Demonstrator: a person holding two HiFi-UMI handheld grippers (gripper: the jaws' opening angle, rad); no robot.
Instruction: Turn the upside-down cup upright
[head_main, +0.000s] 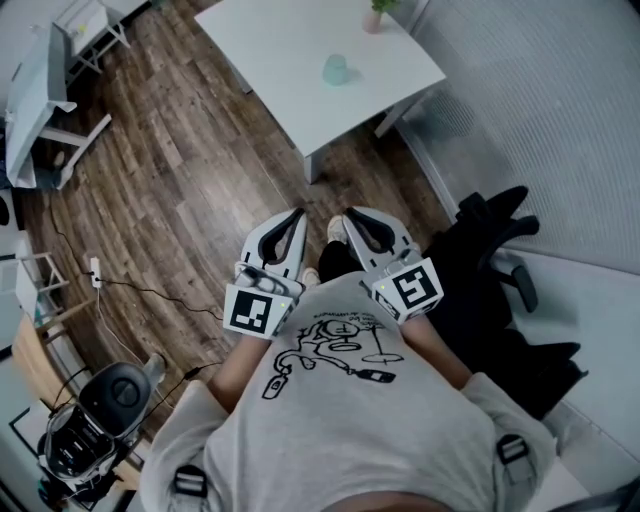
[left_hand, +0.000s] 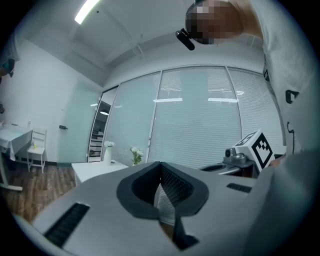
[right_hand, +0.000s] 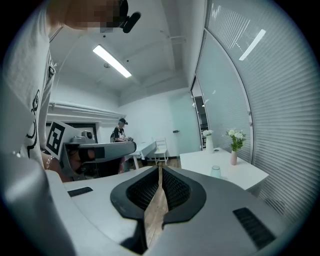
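Observation:
A pale green cup (head_main: 337, 69) stands upside down on the white table (head_main: 290, 50), well ahead of both grippers. In the right gripper view the cup (right_hand: 215, 171) shows small on the table (right_hand: 240, 175), right of the jaws. My left gripper (head_main: 293, 222) and right gripper (head_main: 352, 222) are held side by side close to the person's body, over the wooden floor. Both are shut with nothing between the jaws. In the left gripper view my left gripper (left_hand: 161, 176) points level toward the glass wall; no cup is visible there.
A pink vase with a plant (head_main: 374, 15) stands at the table's far edge, and a white vase (right_hand: 208, 141) is beyond. A black office chair (head_main: 500, 270) sits to the right. Desks (head_main: 40, 90) and a cable (head_main: 130, 290) are on the left. A person (right_hand: 119, 132) stands far back.

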